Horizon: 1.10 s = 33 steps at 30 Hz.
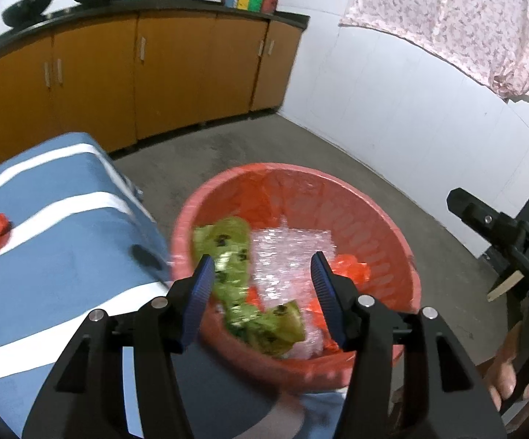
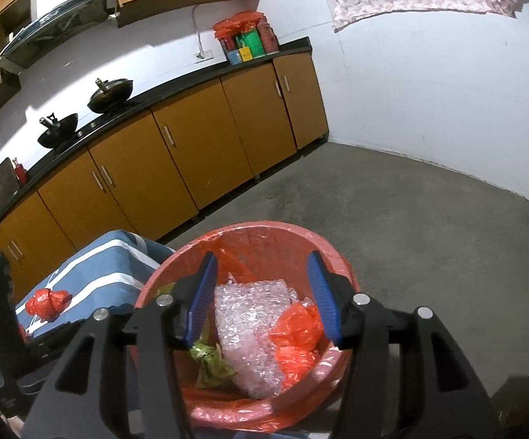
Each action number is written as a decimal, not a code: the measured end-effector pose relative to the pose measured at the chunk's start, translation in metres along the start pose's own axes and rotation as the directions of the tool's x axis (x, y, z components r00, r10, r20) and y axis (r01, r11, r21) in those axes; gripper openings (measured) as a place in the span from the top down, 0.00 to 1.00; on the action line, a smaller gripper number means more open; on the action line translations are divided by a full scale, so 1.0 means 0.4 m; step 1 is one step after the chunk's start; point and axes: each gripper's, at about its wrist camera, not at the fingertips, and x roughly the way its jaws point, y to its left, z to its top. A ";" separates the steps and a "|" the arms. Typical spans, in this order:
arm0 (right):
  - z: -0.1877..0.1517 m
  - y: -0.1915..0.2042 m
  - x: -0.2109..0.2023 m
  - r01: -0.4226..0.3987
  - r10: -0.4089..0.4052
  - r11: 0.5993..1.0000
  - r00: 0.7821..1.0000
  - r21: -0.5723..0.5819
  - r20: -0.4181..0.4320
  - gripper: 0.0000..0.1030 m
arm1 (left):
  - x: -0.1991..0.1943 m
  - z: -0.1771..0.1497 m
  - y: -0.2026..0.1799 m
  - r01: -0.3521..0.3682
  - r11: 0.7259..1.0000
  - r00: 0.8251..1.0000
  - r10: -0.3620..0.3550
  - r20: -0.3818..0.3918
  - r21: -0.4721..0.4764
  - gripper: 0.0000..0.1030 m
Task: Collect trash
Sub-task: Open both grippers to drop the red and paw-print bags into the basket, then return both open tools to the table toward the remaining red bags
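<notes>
A red bin (image 1: 301, 168) lined with a red bag stands on the floor beside the table. My left gripper (image 1: 262, 259) hangs open over it, nothing pressed between its pads. A crumpled green wrapper (image 1: 227, 245), blurred, sits just past the left finger, inside the bin. Bubble wrap (image 1: 286, 256) and a red plastic bag (image 1: 352, 269) lie in there too. My right gripper (image 2: 262, 256) is also open above the bin (image 2: 264, 225), over the bubble wrap (image 2: 249, 314), red bag (image 2: 297, 325) and green wrapper (image 2: 209, 362). Another crumpled red bag (image 2: 46, 301) rests on the table.
The table (image 1: 63, 219) with a blue-and-white striped cloth borders the bin on the left. Orange cabinets (image 2: 191, 153) under a black counter with two woks (image 2: 110, 95) line the far wall. Grey floor (image 2: 410, 237) spreads to the right. A hand (image 1: 513, 376) holds the right gripper.
</notes>
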 end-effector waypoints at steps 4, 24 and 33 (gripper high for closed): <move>-0.002 0.049 0.002 -0.027 0.027 0.999 1.000 -0.032 -0.007 0.48 | -0.057 -0.023 0.060 -0.069 0.998 0.997 0.069 0.034 -0.010 0.45; -0.167 0.645 0.110 -0.389 0.316 0.860 0.914 -0.330 -0.254 0.30 | -0.449 -0.239 0.673 -0.594 0.725 0.766 0.642 0.031 -0.348 0.07; -0.240 0.796 0.154 -0.438 0.332 0.829 0.885 -0.348 -0.325 0.25 | -0.431 -0.247 0.768 -0.593 0.729 0.775 0.632 0.003 -0.343 0.02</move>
